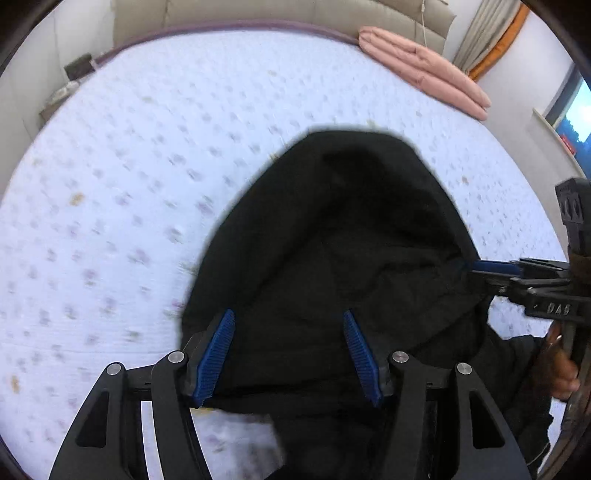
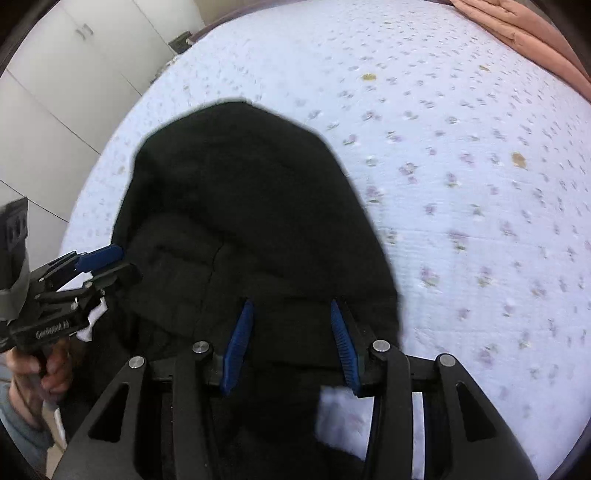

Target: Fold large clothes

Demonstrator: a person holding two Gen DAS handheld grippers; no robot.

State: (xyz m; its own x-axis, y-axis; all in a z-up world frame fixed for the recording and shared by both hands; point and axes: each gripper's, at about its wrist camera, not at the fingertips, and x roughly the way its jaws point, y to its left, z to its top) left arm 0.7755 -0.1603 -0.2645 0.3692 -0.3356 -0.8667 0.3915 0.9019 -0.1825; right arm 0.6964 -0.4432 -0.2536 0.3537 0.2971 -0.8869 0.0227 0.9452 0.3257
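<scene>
A black hooded padded garment [image 1: 351, 221] [image 2: 240, 184] lies with its hood end out on the bed and its near part raised toward both cameras. My left gripper [image 1: 289, 314] has thick black cloth bunched between its blue pads, at the garment's left edge. In the right wrist view the left gripper [image 2: 123, 264] bites that same edge. My right gripper [image 2: 291, 302] holds the garment's right edge the same way, and the left wrist view shows the right gripper [image 1: 471, 271] closed on it. A hand [image 1: 561, 373] [image 2: 51, 369] grips each handle.
The bed [image 1: 147, 184] [image 2: 480, 184] has a pale sheet with small purple flowers. A folded pink quilt [image 1: 424, 66] [image 2: 535, 37] lies at its far right corner by a beige headboard [image 1: 258, 14]. White wardrobe doors [image 2: 55, 92] stand to the left, a window [image 1: 576, 110] to the right.
</scene>
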